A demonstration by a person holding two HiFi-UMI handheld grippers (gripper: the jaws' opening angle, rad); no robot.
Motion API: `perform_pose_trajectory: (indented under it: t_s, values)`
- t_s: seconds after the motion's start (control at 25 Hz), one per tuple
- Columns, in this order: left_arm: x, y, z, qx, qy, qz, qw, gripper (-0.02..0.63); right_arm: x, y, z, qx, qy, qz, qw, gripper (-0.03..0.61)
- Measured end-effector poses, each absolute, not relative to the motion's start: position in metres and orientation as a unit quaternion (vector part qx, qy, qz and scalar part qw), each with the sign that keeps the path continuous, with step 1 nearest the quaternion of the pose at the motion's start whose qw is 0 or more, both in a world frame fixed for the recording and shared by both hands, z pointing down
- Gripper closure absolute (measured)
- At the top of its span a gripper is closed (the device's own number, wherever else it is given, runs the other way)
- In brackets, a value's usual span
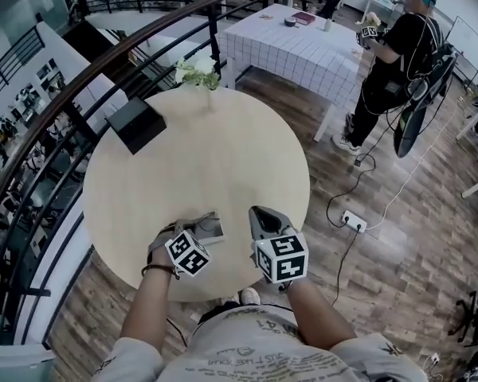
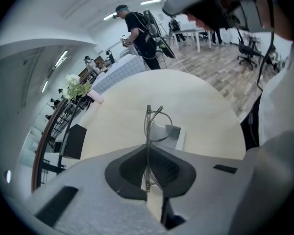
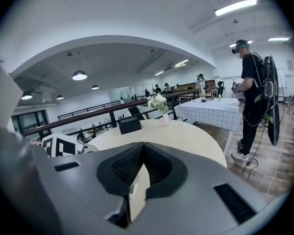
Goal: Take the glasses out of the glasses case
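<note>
In the left gripper view, thin wire-framed glasses (image 2: 154,124) stand on edge, their folded end pinched between the jaws of my left gripper (image 2: 147,150), which is shut on them. Just beyond them the open grey glasses case (image 2: 172,134) lies on the round wooden table (image 2: 186,97). From the head view, the left gripper (image 1: 196,231) sits over the case (image 1: 213,228) near the table's front edge. My right gripper (image 1: 260,213) is just to its right. Its jaws (image 3: 143,147) are shut with nothing between them.
A black box (image 1: 135,123) rests at the table's back left and a vase of white flowers (image 1: 199,72) at its far edge. A railing (image 1: 80,94) curves along the left. A person (image 1: 394,58) stands by a checked-cloth table (image 1: 295,50) further off; a power strip (image 1: 353,221) lies on the floor.
</note>
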State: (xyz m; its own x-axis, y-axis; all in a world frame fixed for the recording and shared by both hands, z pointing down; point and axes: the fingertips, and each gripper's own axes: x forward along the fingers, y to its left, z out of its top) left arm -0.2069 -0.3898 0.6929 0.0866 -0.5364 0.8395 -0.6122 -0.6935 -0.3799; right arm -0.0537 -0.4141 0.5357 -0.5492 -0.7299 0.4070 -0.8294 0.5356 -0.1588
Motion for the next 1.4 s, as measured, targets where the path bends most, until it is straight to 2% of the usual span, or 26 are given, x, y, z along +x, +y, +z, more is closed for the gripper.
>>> perform_pose_trajectory:
  t_s: [0.16,0.28,0.4,0.6,0.84,1.04,1.4]
  values:
    - [-0.203,-0.389,0.651,0.765,-0.452,0.449,0.096,0.592,-0.074,-0.416,0.525,0.434,-0.876,0.165,0.128,0.563]
    - [-0.206,-0.386,0.618,0.770,-0.497,0.385,0.114,0.592,-0.090,-0.414,0.516,0.418,-0.887,0.162,0.108,0.563]
    - [-0.214,-0.387,0.585,0.761,-0.544,0.336,0.107,0.592,-0.109,-0.413,0.500,0.394,-0.902,0.159,0.074,0.563]
    - [-0.220,-0.386,0.520,0.749,-0.618,0.219,0.096,0.592,-0.125,-0.409,0.456,0.367,-0.918,0.145,-0.023,0.563]
    - [-0.236,-0.370,0.451,0.730,-0.669,0.106,0.092,0.592,-0.137,-0.394,0.409,0.361,-0.927,0.081,-0.061,0.565]
    - [-0.236,-0.356,0.421,0.705,-0.702,0.071,0.076,0.592,-0.146,-0.386,0.392,0.352,-0.931,0.074,-0.055,0.565]
    - [-0.242,-0.354,0.438,0.696,-0.705,0.063,0.120,0.592,-0.153,-0.387,0.404,0.353,-0.932,0.078,-0.026,0.565]
